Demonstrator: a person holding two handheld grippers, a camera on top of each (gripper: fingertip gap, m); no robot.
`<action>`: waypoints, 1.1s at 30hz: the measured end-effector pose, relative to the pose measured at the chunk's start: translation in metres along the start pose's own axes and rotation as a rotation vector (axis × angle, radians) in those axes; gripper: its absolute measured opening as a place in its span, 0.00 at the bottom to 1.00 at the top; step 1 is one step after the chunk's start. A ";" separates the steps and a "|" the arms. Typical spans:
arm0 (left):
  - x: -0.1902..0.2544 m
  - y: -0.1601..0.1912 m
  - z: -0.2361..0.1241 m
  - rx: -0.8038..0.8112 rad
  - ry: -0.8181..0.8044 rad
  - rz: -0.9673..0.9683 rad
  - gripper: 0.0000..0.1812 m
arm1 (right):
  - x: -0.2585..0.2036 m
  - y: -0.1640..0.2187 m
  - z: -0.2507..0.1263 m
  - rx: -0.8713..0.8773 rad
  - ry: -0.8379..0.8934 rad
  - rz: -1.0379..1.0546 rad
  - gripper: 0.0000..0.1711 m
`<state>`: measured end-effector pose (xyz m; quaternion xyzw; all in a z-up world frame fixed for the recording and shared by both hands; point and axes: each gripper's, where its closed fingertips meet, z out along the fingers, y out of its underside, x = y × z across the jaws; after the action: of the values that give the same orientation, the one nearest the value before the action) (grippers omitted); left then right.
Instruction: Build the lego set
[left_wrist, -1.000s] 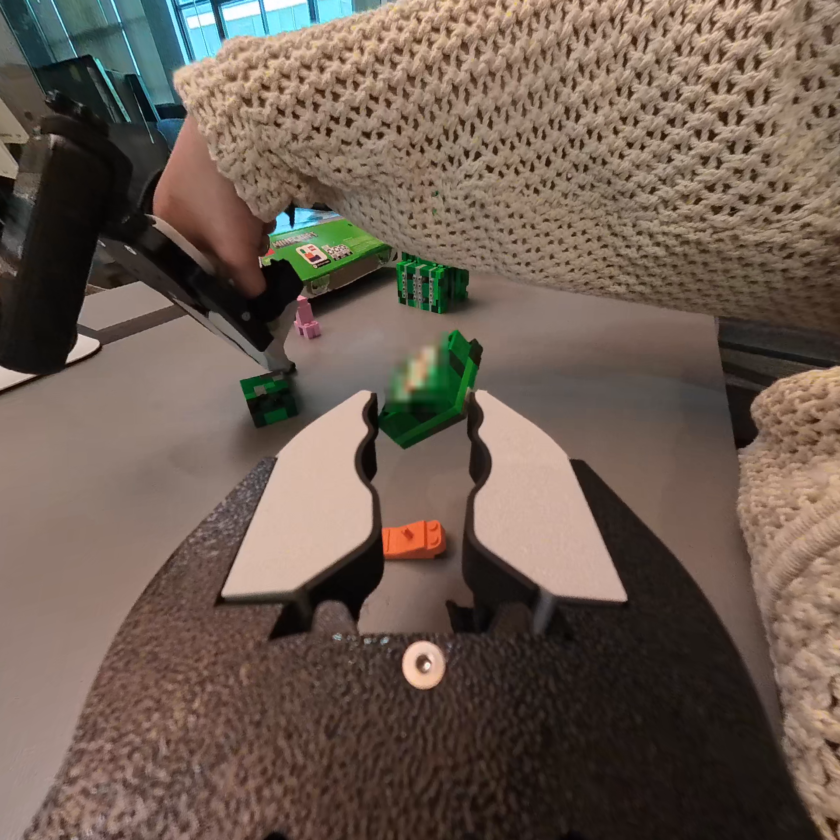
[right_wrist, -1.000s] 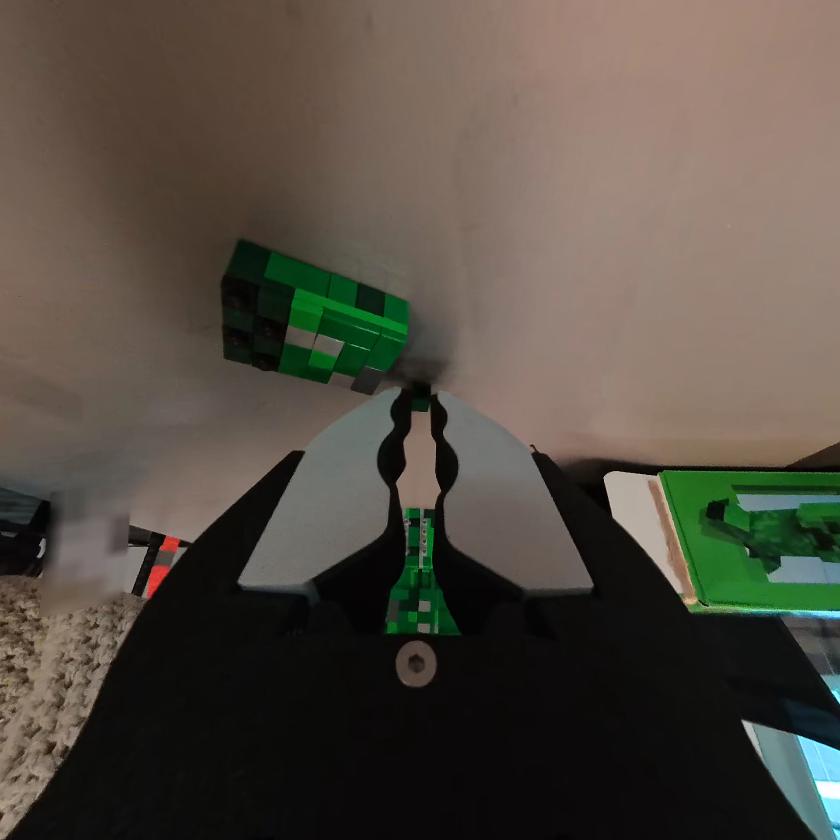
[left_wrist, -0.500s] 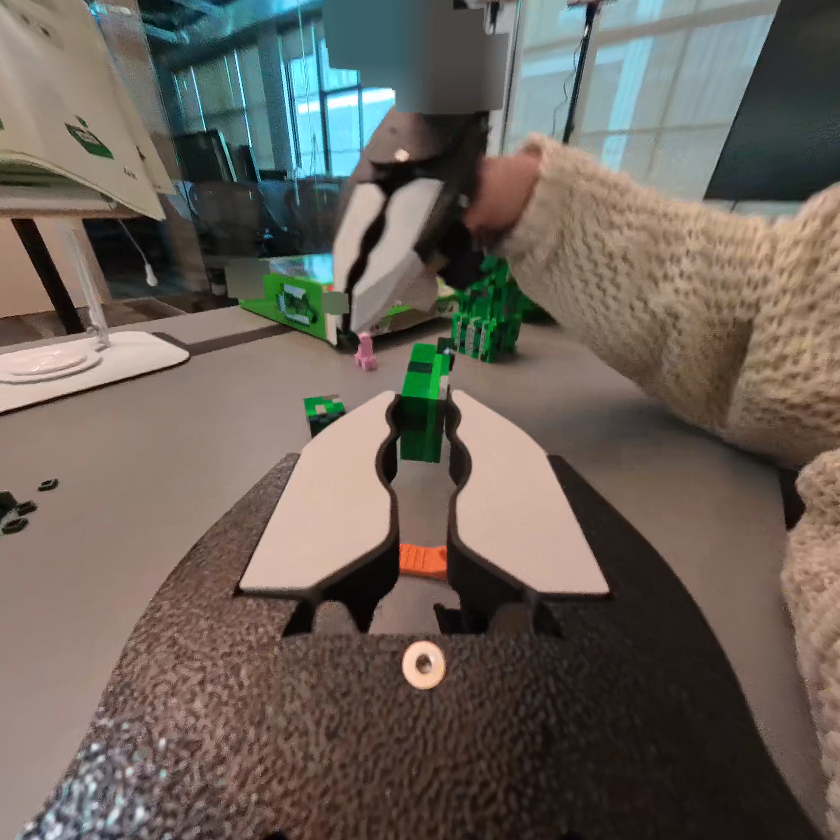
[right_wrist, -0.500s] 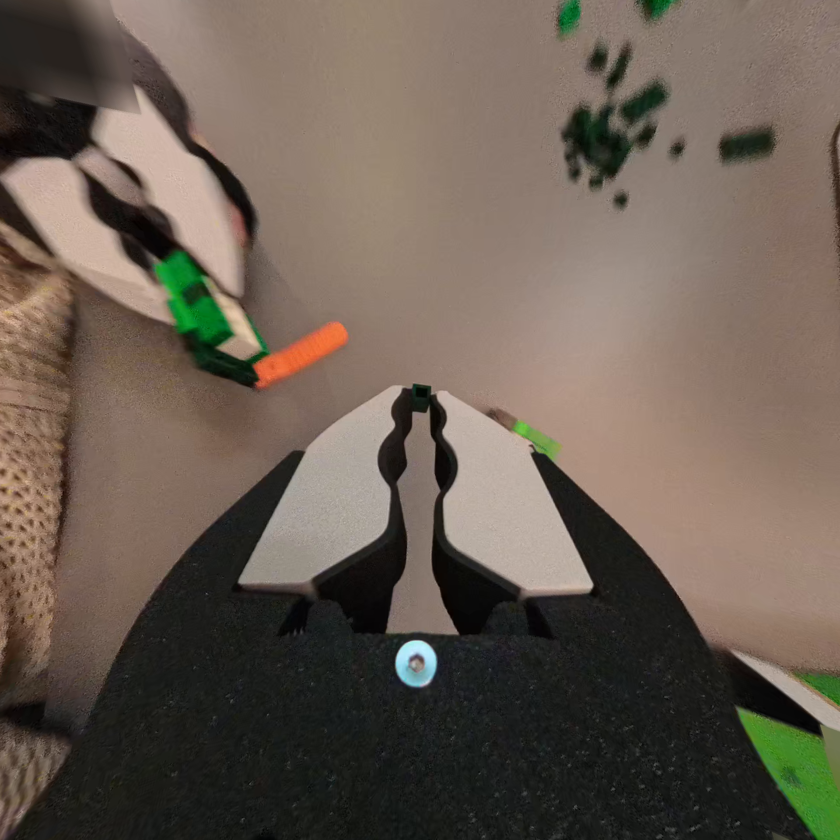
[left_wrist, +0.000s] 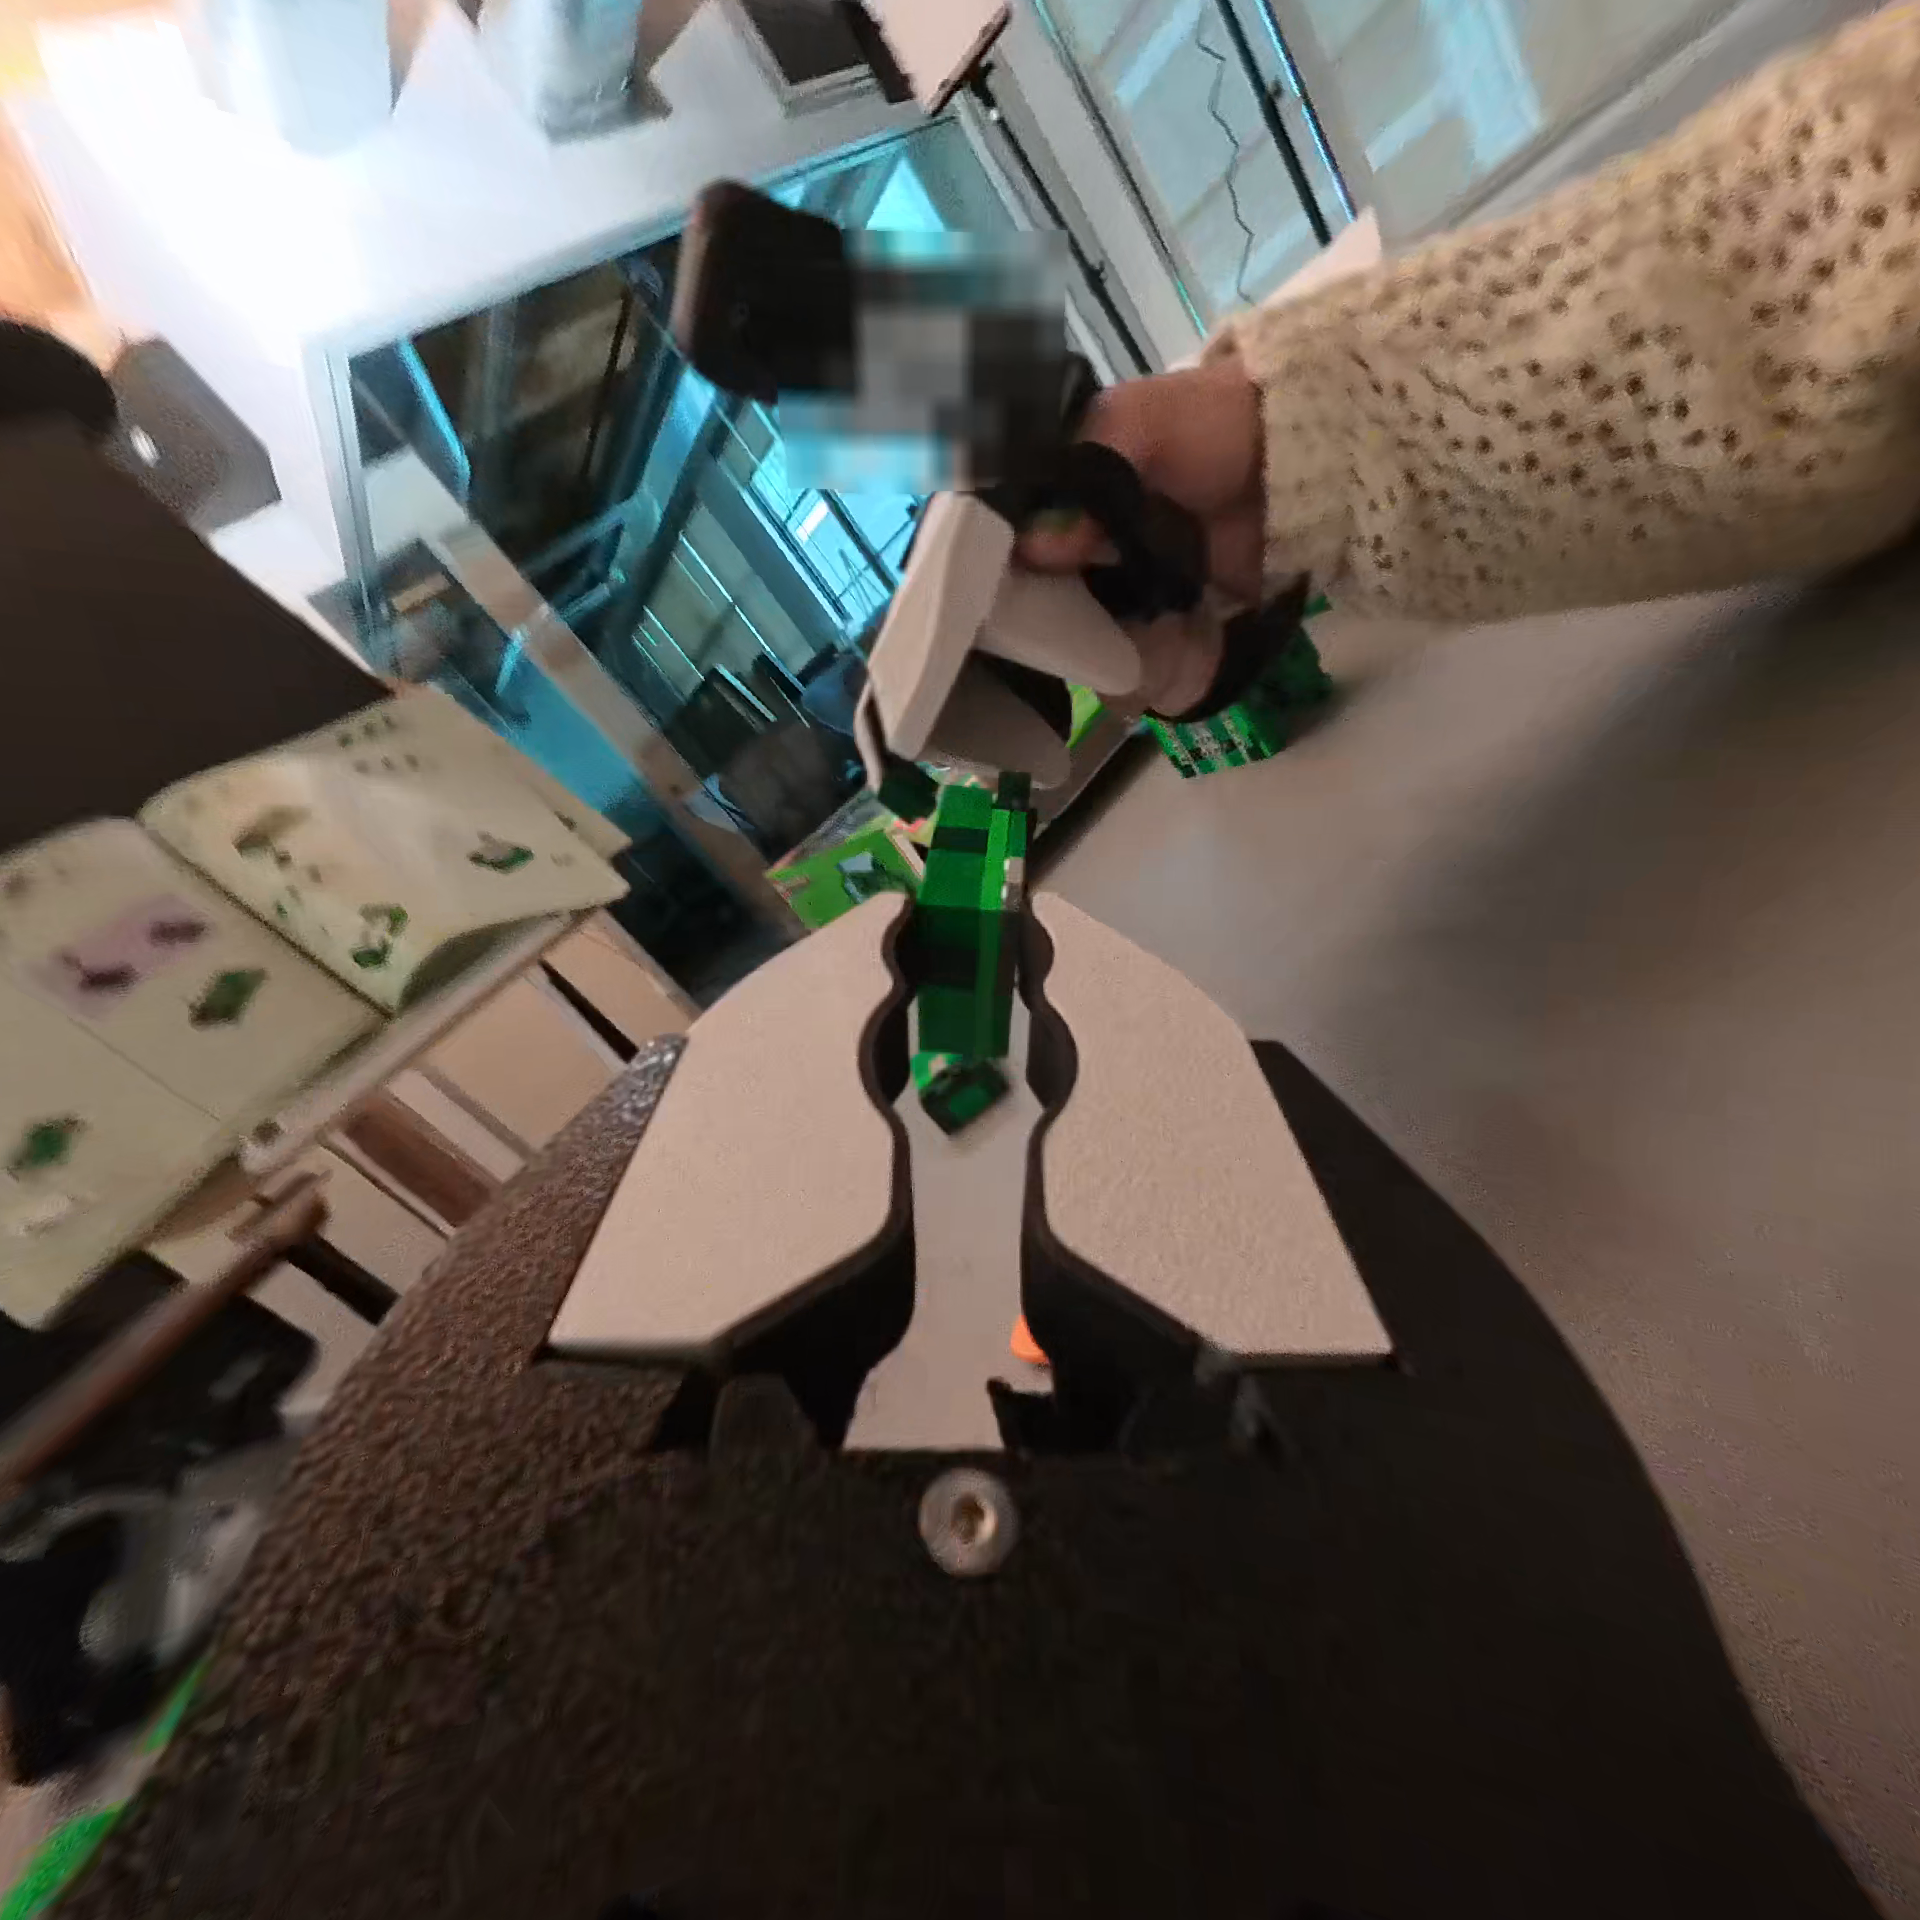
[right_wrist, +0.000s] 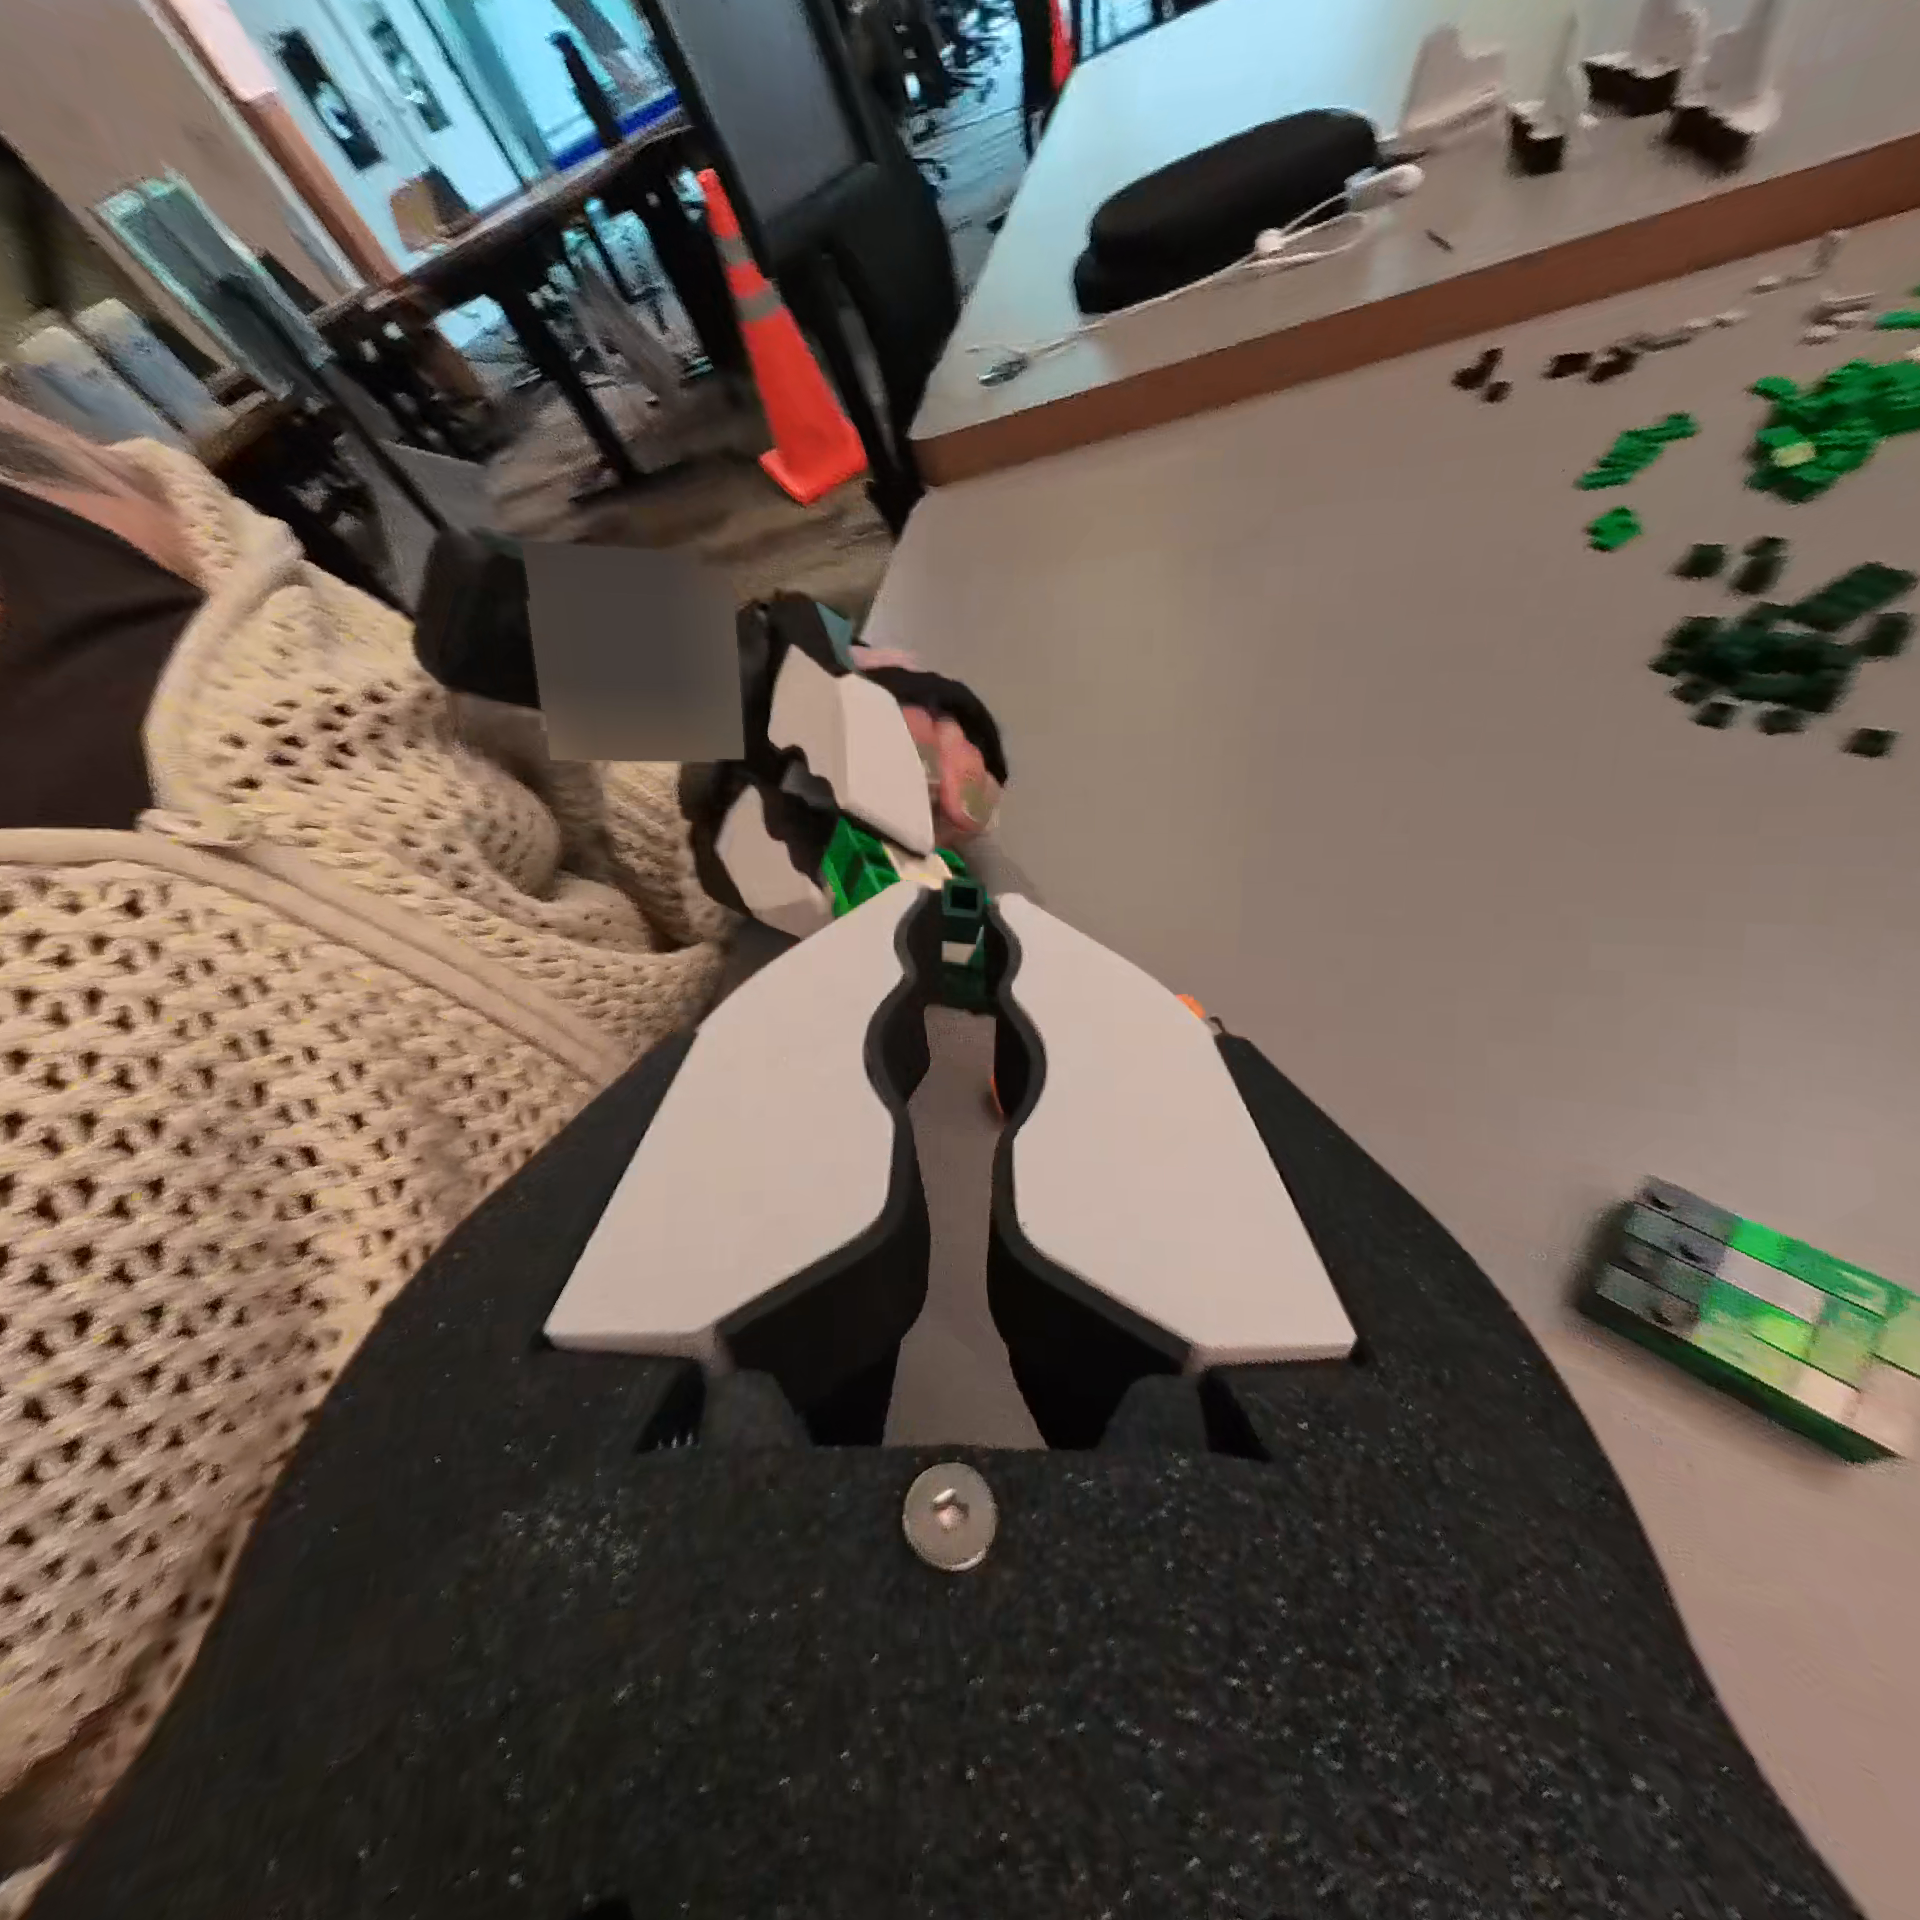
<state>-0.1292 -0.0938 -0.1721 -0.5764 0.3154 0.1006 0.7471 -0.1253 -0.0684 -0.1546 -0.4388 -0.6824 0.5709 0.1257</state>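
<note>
Left wrist view: my left gripper (left_wrist: 961, 925) is clamped on the green brick assembly (left_wrist: 971, 945), long axis running forward past my fingertips (raised off the table (left_wrist: 1507, 935)).

Right wrist view: my right gripper (right_wrist: 956, 914) pinches a small dark-green brick (right_wrist: 958, 916) at its tips, open end facing forward.

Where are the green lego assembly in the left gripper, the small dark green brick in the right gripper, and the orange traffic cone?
green lego assembly (left_wrist: 966, 935), left wrist view, on its green side face.
small dark green brick (right_wrist: 960, 902), right wrist view, on its top end.
orange traffic cone (right_wrist: 790, 374), right wrist view, on its orange body.
</note>
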 end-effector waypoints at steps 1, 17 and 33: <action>0.003 -0.002 0.000 0.004 -0.001 0.055 0.10 | -0.005 0.001 0.000 -0.021 -0.024 -0.002 0.04; 0.004 -0.020 -0.005 0.084 -0.060 0.219 0.10 | -0.037 0.004 -0.001 -0.397 -0.155 -0.123 0.04; 0.007 -0.023 -0.006 0.103 -0.044 0.217 0.10 | -0.042 0.008 -0.002 -0.642 -0.182 -0.140 0.05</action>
<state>-0.1141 -0.1081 -0.1587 -0.4973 0.3643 0.1769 0.7672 -0.0954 -0.0984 -0.1474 -0.3553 -0.8642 0.3538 -0.0412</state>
